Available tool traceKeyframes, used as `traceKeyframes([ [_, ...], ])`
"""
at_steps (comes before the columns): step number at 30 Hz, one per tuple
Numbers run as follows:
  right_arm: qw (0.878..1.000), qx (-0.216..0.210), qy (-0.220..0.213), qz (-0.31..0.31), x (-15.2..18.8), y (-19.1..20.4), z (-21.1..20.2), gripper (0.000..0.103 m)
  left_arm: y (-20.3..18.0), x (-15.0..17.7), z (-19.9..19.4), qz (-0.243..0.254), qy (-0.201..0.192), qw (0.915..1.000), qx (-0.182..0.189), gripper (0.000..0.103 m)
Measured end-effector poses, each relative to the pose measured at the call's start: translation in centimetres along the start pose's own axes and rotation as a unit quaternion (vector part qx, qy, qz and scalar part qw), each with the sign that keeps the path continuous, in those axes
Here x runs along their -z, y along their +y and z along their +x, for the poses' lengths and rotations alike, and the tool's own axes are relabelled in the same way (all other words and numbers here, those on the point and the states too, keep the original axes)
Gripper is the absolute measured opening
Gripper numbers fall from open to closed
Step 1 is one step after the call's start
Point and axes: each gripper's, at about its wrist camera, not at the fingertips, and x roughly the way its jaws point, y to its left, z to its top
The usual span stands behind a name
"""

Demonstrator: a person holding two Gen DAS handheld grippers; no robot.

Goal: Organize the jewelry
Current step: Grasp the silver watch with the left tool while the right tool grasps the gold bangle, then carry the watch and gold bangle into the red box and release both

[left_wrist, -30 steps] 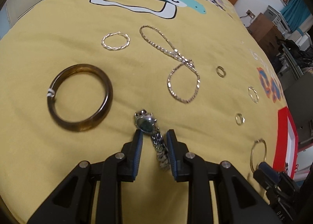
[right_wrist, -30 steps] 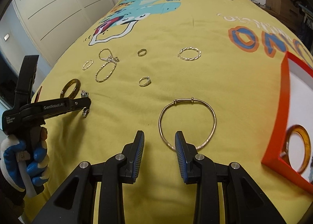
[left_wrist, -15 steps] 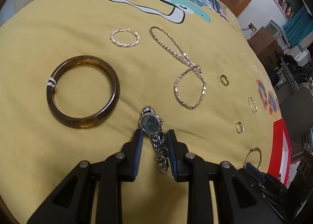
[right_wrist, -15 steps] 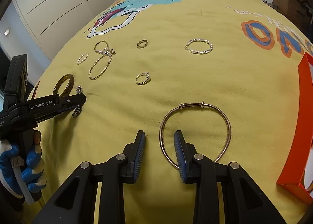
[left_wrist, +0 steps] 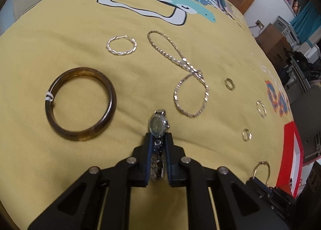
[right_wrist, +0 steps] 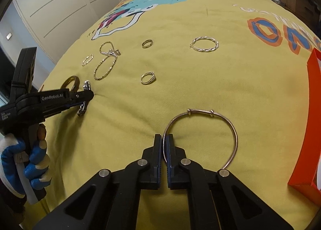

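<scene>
Pinching the metal band of the wristwatch point(left_wrist: 158, 127), your left gripper point(left_wrist: 158, 139) has both pads pressed onto the links, with the green dial poking out just past the fingertips and the rest of the band trailing back between the fingers. From the right wrist view the watch hangs below that gripper, its lower end touching the yellow bedspread point(right_wrist: 220, 73) near the left edge of the bed. Just left of the watch lies the brown bangle point(left_wrist: 80, 103), flat on the cover, with a small white tag on its rim. Beyond it sits a twisted silver hoop point(left_wrist: 121, 46), and to the right of that a silver chain point(left_wrist: 187, 75) lies crossed over itself in a figure eight. Three small rings point(left_wrist: 229, 83) run in a line toward the right edge.

Your right gripper point(right_wrist: 165, 142) is clamped on the thin gold bangle point(right_wrist: 202, 129), the pads closed on the wire at its near left side; the rest of the loop rests flat on the bedspread. Farther out lie a ring point(right_wrist: 148, 78) and a second twisted hoop point(right_wrist: 204, 45). The red box point(right_wrist: 305, 139) stands at the right edge of the bed.
</scene>
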Motion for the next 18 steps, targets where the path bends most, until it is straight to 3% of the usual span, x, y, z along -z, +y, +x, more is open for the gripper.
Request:
traceKeyframes([
  [18, 0.993, -0.083, -0.051, 0.062, 4.2, 3.4, -7.9, 0.004, -1.3, 4.8, -10.7, 0.059, -0.027, 0.9965, 0.053, 0.005],
])
